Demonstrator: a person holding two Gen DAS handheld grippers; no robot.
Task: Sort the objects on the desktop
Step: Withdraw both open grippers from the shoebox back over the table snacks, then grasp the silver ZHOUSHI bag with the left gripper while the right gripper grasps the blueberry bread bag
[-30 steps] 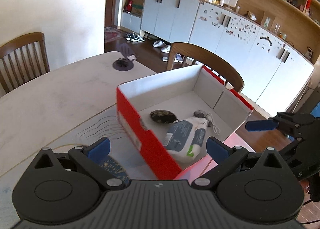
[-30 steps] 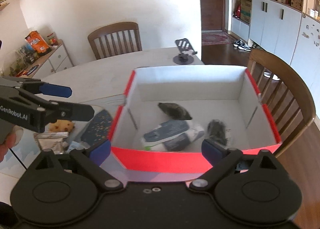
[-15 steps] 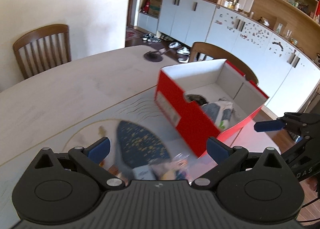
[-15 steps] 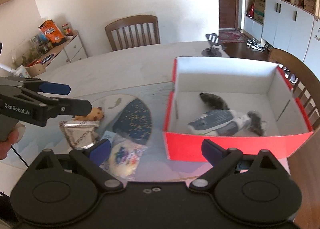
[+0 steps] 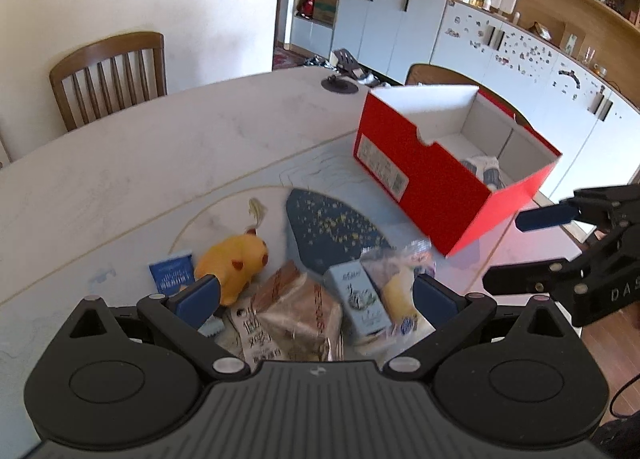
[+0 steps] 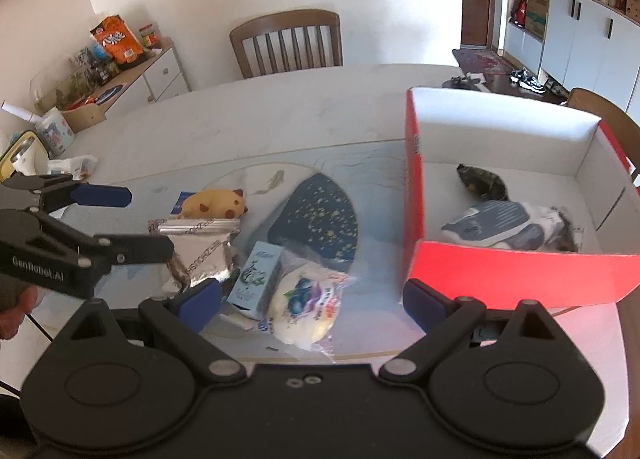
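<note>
A red shoe box [image 5: 416, 175] [image 6: 520, 271] stands open on the table's right side and holds a white-blue pouch [image 6: 496, 223], a dark packet [image 6: 482, 181] and a small dark item. To its left lie a yellow plush toy [image 5: 234, 261] [image 6: 214, 205], a silver-brown snack bag [image 5: 292, 315] [image 6: 200, 247], a pale blue carton [image 5: 356, 301] [image 6: 258, 273], a wrapped bun [image 5: 400, 287] [image 6: 306, 311] and a small blue packet [image 5: 172, 273]. My left gripper [image 5: 316, 299] is open above the snack bag. My right gripper [image 6: 312, 301] is open above the bun.
A dark blue speckled mat patch [image 5: 332, 231] lies between the pile and the box. Wooden chairs [image 5: 108, 71] [image 6: 288, 41] stand at the far edge. A black phone stand [image 5: 344, 67] sits behind the box. A sideboard with snacks [image 6: 116, 67] is far left.
Both grippers have swung left, away from the box, to over the pile of loose items. Both stay open and empty.
</note>
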